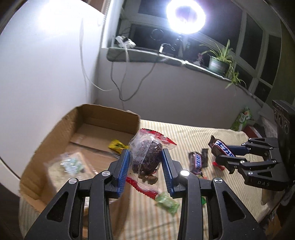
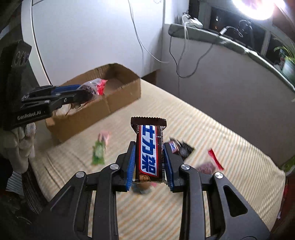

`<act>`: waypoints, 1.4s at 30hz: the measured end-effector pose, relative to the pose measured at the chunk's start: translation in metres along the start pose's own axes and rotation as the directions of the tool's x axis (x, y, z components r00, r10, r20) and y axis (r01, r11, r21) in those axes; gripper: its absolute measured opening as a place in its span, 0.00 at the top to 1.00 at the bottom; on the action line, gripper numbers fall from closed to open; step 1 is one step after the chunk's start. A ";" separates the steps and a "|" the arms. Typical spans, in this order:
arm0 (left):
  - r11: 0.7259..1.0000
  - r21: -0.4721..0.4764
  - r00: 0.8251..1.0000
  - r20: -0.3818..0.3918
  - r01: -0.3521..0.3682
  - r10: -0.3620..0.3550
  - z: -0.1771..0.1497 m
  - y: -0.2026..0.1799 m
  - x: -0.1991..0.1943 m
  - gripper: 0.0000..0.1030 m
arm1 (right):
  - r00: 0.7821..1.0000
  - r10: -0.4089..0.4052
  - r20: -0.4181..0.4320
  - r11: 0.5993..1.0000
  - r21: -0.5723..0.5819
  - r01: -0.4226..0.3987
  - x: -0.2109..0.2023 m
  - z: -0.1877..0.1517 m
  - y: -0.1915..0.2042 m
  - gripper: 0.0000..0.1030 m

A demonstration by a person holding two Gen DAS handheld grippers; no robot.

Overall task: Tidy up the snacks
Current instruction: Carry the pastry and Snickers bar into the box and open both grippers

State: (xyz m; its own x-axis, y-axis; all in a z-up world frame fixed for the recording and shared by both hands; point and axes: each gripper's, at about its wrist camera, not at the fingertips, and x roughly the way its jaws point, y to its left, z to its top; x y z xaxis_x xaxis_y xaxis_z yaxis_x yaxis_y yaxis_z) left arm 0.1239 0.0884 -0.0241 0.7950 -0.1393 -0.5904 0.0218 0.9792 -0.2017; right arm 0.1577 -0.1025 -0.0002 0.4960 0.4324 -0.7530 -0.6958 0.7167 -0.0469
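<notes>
The left gripper (image 1: 145, 157) squeezes a clear snack bag (image 1: 145, 157) nearest the cardboard box (image 1: 55, 133), maybe over its edge, while the right gripper (image 2: 149, 157) pinches a chocolate bar (image 2: 149, 149) farther away

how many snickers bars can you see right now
2: one snickers bar clamped in the right tongs, another snickers bar lying on the striped cloth. More may be hidden behind the tongs or lost to blur.

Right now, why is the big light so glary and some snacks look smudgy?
Left wrist view: the ring lamp blows out white; the green packet and box are motion-blurred. Right wrist view: the chocolate bar is sharp, the loose snacks behind smear.
</notes>
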 end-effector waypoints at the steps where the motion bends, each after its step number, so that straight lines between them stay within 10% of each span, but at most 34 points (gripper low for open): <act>1: 1.000 -0.005 1.000 0.004 -0.007 0.007 0.000 0.003 -0.002 0.67 | 1.000 0.003 0.002 1.000 -0.003 -0.003 0.004 0.007 0.004 0.71; 16: 0.994 -0.067 0.996 0.012 -0.088 0.089 -0.001 0.059 -0.012 0.67 | 0.999 0.051 -0.009 0.997 -0.061 -0.051 0.060 0.081 0.053 0.71; 42: 0.986 -0.101 0.991 -0.012 -0.133 0.132 -0.007 0.090 -0.006 0.65 | 0.993 0.105 -0.054 0.987 -0.114 -0.111 0.112 0.111 0.096 0.71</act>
State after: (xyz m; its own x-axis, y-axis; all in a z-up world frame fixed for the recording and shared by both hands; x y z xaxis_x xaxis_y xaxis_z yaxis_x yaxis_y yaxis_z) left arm 0.1172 0.1768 -0.0446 0.7833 -0.0106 -0.6215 -0.1452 0.9691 -0.1996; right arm 0.2044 0.0753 -0.0163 0.3912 0.4754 -0.7880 -0.8011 0.5973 -0.0373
